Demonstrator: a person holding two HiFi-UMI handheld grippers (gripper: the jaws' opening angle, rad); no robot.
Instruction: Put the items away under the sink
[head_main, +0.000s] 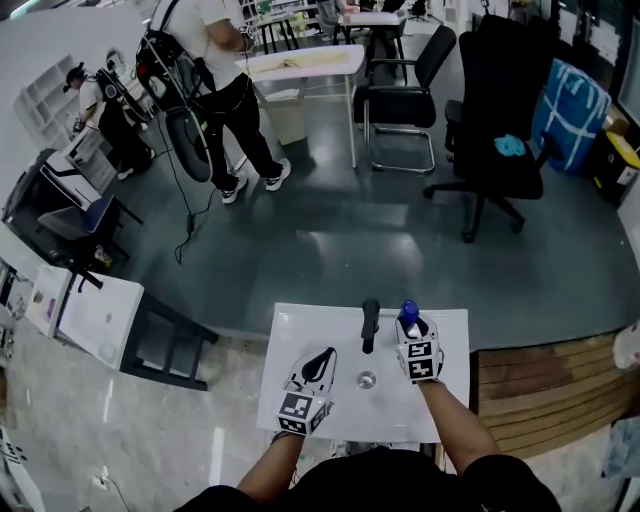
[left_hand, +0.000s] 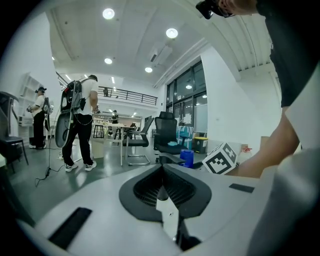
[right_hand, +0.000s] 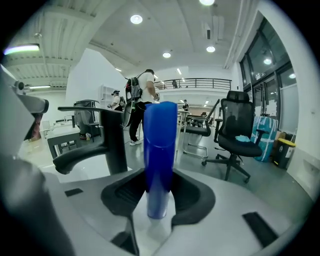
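A white sink (head_main: 300, 330) with a black faucet (head_main: 370, 322) and a drain (head_main: 366, 380) lies right below me. A blue bottle (head_main: 408, 313) stands upright to the right of the faucet, with my right gripper (head_main: 411, 328) shut on it. In the right gripper view the bottle (right_hand: 160, 150) rises between the jaws of that gripper (right_hand: 159, 202), and the faucet (right_hand: 107, 142) stands at the left. My left gripper (head_main: 321, 359) hovers over the sink's left half; its jaws (left_hand: 161, 189) are shut with nothing in them. The left gripper view also catches the bottle (left_hand: 186, 157).
A black office chair (head_main: 500, 110) and a second chair (head_main: 405, 90) stand on the grey floor beyond the sink. A person (head_main: 225, 90) stands by a white table (head_main: 300, 62). A white cabinet (head_main: 95, 318) is at the left, wooden planking (head_main: 545, 385) at the right.
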